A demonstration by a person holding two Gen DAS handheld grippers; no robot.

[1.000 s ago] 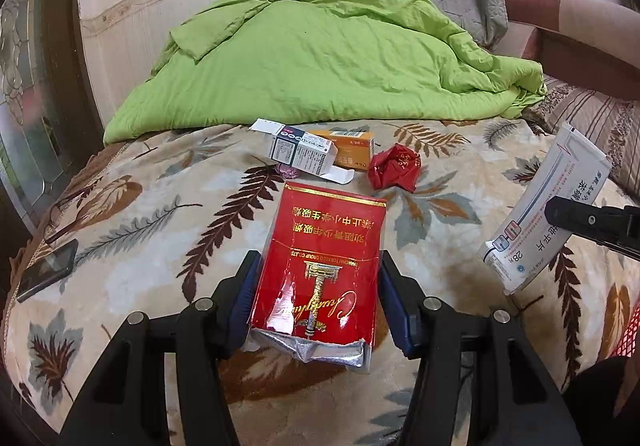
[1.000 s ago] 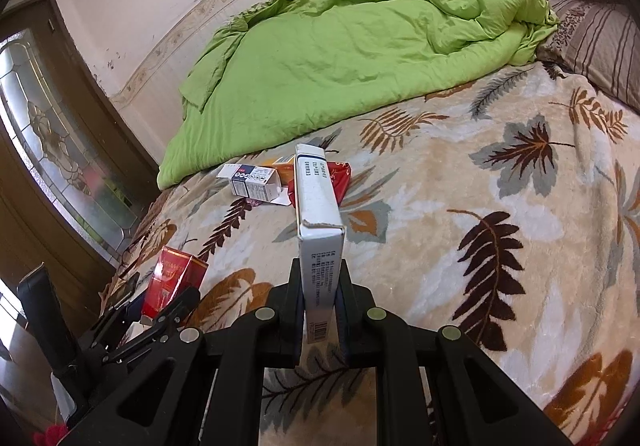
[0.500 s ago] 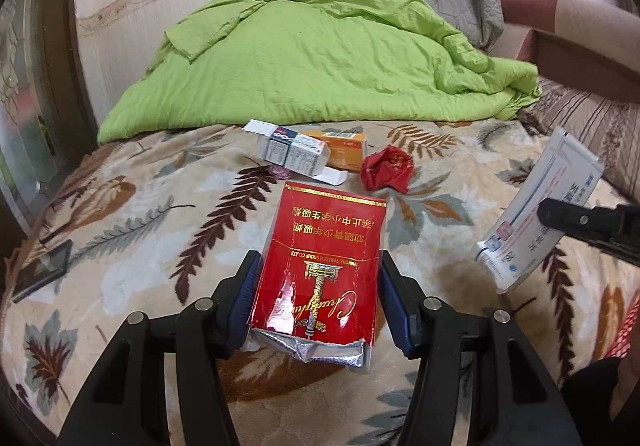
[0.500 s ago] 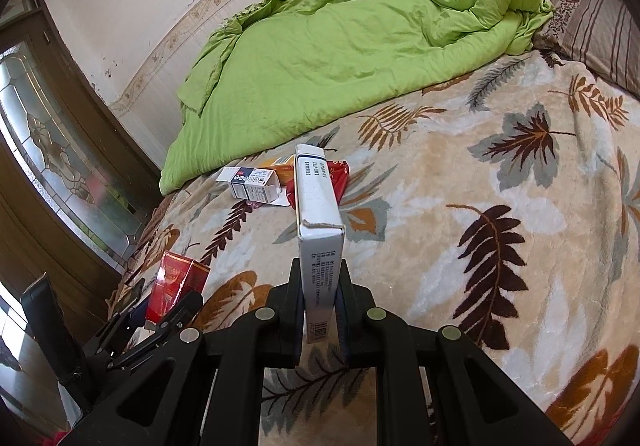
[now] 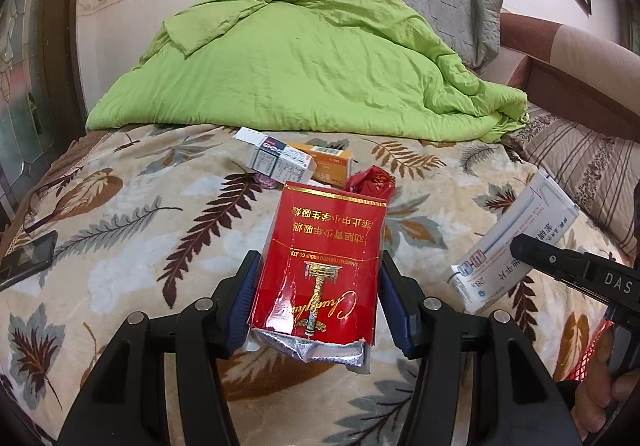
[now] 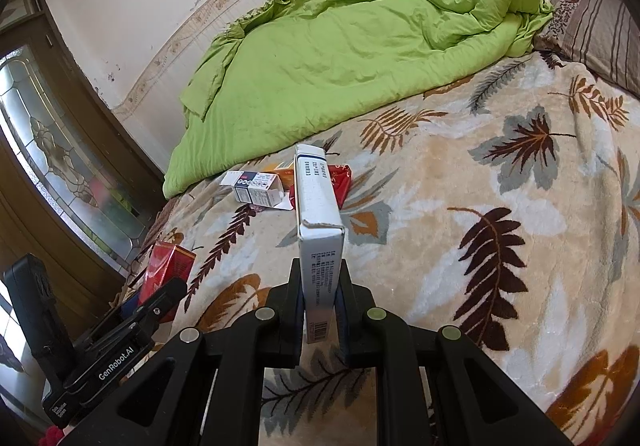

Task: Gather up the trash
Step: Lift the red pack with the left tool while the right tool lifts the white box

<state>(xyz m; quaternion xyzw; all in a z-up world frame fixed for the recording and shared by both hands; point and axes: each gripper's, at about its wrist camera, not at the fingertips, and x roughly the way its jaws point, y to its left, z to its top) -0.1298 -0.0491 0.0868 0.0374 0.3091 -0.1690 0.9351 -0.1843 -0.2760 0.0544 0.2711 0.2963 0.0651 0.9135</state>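
Plush leaf-patterned blanket [image 5: 120, 213] covers the bed, with a crumpled green quilt [image 5: 304, 73] behind. Left claw [image 5: 316, 302] grips a glossy red cigarette pack [image 5: 324, 262] with torn foil, held above the blanket. Right claw [image 6: 320, 310] pinches a slim white cardboard box [image 6: 318, 221] edge-up. More small boxes [image 5: 280, 161] lie mid-bed.

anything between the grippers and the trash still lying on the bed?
Nothing visible on the bedspread blocks the small white box, orange box and red wrapper. But both grippers are full: left holds the red pack, right the white box.
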